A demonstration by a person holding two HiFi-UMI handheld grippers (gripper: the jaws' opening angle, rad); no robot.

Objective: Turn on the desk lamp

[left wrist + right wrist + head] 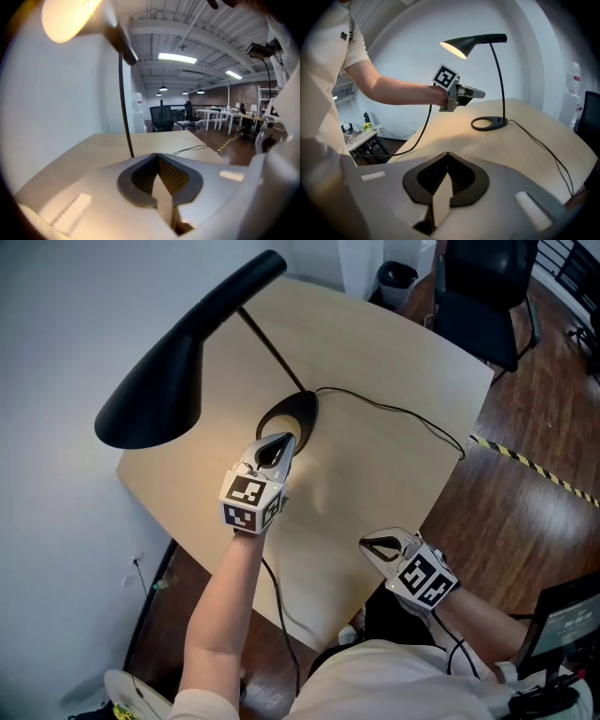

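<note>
**Light on at the desk lamp (497, 79): little left to do**

Closest to you, your right gripper (378, 546) hangs over the near edge of the bench (375, 465), well apart from the lamp. Its fingers are closed on nothing, and as things stand it has no part in the job.

Further in, your left gripper (275, 451) is held in the air near the lamp's ring base (292, 414), with its fingers pressed together and empty. The right gripper view shows it above the bench and clear of the base, touching neither the base nor the stem (500, 84).

Beyond that, the base stands towards the back of the bench by the wall, and the stem carries the black shade (155, 381) out over the bench top. The underside of the shade glows in both gripper views, and a warm pool of light lies on the bench around the base. By that evidence the switching-on looks done. I can't make out the switch itself in any view.

What's left, in my judgement, is only to draw your left gripper back, keeping it off the stem and off the cord (403, 413) that trails from the base towards the far edge.
</note>
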